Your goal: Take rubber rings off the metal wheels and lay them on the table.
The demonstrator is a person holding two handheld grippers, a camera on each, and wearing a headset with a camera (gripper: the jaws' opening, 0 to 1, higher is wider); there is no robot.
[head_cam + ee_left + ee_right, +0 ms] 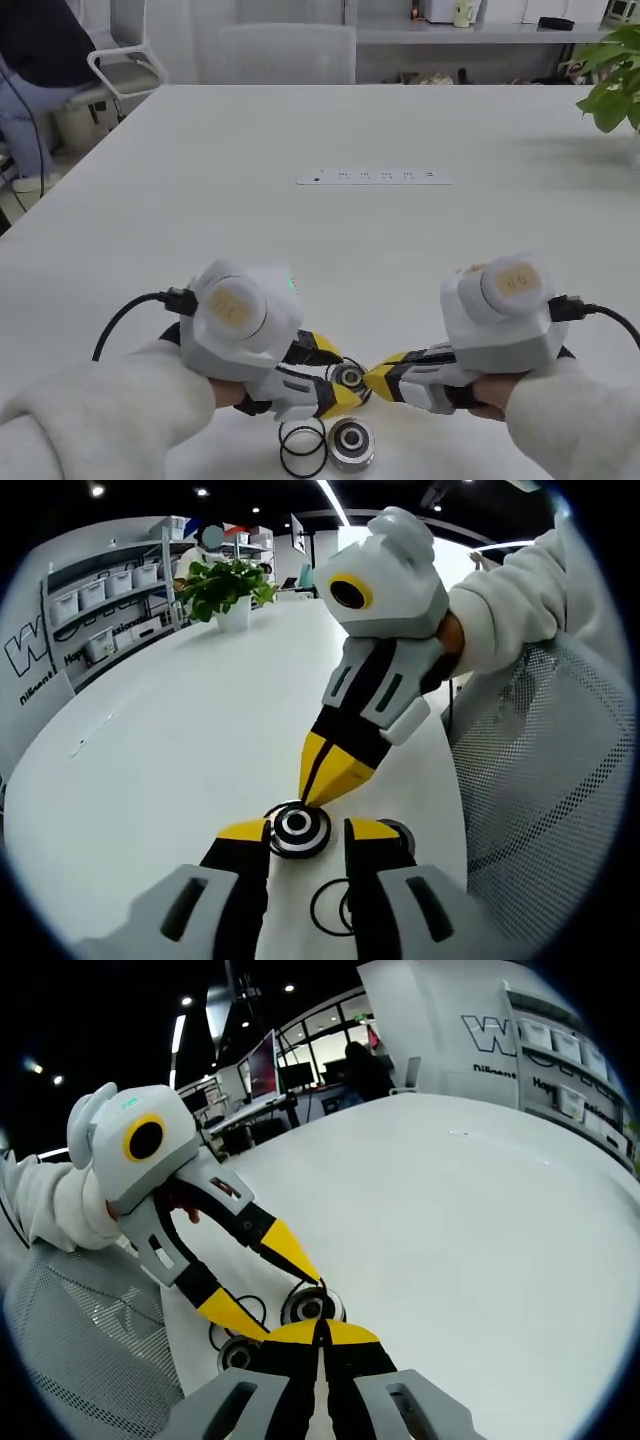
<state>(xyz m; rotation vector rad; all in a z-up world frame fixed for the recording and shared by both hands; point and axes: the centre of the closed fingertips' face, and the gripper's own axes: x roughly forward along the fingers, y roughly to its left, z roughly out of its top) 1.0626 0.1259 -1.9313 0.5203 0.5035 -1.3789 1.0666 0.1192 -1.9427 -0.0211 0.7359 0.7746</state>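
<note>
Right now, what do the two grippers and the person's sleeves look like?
Both the left gripper and right gripper have white-grey housings with a round tan label on top, black jaws ending in yellow tips, and a black cable at the back. The left one shows a green light. The sleeves are white and fleecy.

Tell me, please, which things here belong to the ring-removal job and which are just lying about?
Job: held wheel, second wheel, loose rubber rings, left hand-held gripper, right hand-held gripper.
Lying about: power strip, plant, chair.
</note>
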